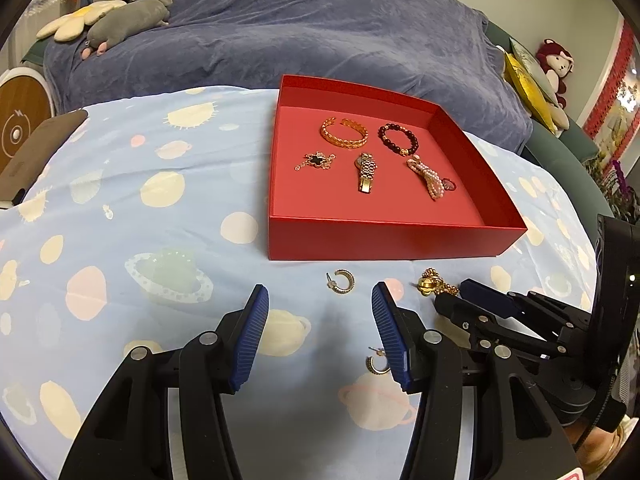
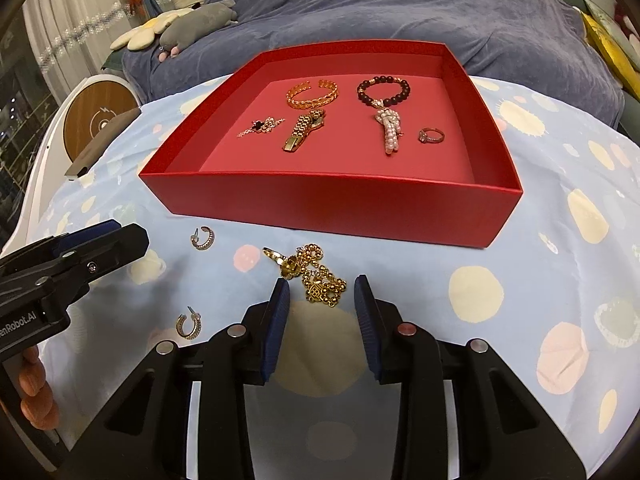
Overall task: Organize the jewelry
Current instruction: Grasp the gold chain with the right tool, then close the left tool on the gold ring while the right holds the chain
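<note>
A red open box [image 1: 380, 240] [image 2: 320, 204] on the planet-print cloth holds a gold cuff [image 1: 344, 132], a dark bead bracelet [image 1: 399, 138], a clover brooch [image 1: 316, 160], a gold watch [image 1: 366, 172], a pearl strand [image 1: 428, 178] and a ring [image 2: 431, 135]. Two hoop earrings lie on the cloth before the box, one farther [image 1: 341, 281] [image 2: 203, 238] and one nearer [image 1: 376, 361] [image 2: 188, 325]. A gold bead chain with a ring [image 2: 316, 276] [image 1: 434, 285] lies there too. My left gripper [image 1: 320, 308] is open, the near earring by its right finger. My right gripper [image 2: 320, 296] is open around the gold chain.
A blue blanket [image 1: 300, 32] covers the bed behind the box. Plush toys [image 1: 120, 24] lie at the back left, a red plush [image 1: 554, 66] at the right. A brown pouch [image 1: 36, 152] and a round wooden disc [image 1: 20, 120] sit at the left edge.
</note>
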A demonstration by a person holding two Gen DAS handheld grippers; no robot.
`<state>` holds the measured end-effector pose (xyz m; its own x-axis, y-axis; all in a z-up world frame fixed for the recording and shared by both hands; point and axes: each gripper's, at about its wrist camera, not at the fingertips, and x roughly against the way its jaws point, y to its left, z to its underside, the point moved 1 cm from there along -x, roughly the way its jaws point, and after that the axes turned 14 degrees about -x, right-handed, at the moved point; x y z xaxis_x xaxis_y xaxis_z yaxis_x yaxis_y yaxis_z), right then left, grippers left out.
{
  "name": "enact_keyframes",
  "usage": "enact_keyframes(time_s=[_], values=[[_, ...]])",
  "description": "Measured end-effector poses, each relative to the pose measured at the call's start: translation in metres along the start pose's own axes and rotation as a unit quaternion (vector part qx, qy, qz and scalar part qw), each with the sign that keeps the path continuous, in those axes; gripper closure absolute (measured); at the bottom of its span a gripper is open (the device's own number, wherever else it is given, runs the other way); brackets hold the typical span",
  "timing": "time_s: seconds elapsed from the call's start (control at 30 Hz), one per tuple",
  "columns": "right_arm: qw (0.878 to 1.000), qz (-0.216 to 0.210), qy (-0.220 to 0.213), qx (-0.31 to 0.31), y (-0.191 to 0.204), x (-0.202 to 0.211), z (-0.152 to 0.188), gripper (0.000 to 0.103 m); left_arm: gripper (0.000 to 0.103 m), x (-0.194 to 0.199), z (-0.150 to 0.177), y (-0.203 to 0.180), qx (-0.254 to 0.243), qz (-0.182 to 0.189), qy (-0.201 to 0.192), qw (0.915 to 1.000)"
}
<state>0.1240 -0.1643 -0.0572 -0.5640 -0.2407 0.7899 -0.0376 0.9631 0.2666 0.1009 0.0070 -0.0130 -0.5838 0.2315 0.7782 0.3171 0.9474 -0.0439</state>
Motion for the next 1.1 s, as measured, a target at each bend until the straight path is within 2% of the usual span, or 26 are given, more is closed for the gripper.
enact_keyframes(time_s=[0.27, 0.47, 0.73, 0.93, 1.1], values=[[1.000, 0.013, 0.001, 0.007, -0.002, 0.001, -0.001, 0.097, 0.051, 0.000, 0.000, 0.008, 0.009, -0.003, 0.001, 1.0000], [1.000, 0.001, 0.006, -0.004, -0.005, 0.010, -0.001, 0.098, 0.051, 0.002, 0.001, 0.018, 0.025, -0.007, 0.000, 0.9997], [0.999, -0.032, -0.021, -0.018, -0.004, 0.045, -0.008, 0.098, 0.051, 0.002, 0.001, 0.016, 0.022, -0.006, 0.000, 0.9997], [0.997, -0.052, -0.040, -0.027, -0.009, 0.072, -0.014, 0.098, 0.045, 0.001, 0.001, 0.003, 0.008, 0.003, -0.001, 1.0000], [0.997, -0.050, -0.040, -0.035, -0.015, 0.077, -0.014, 0.098, 0.043, -0.004, -0.002, -0.022, -0.012, 0.022, -0.003, 0.9997]])
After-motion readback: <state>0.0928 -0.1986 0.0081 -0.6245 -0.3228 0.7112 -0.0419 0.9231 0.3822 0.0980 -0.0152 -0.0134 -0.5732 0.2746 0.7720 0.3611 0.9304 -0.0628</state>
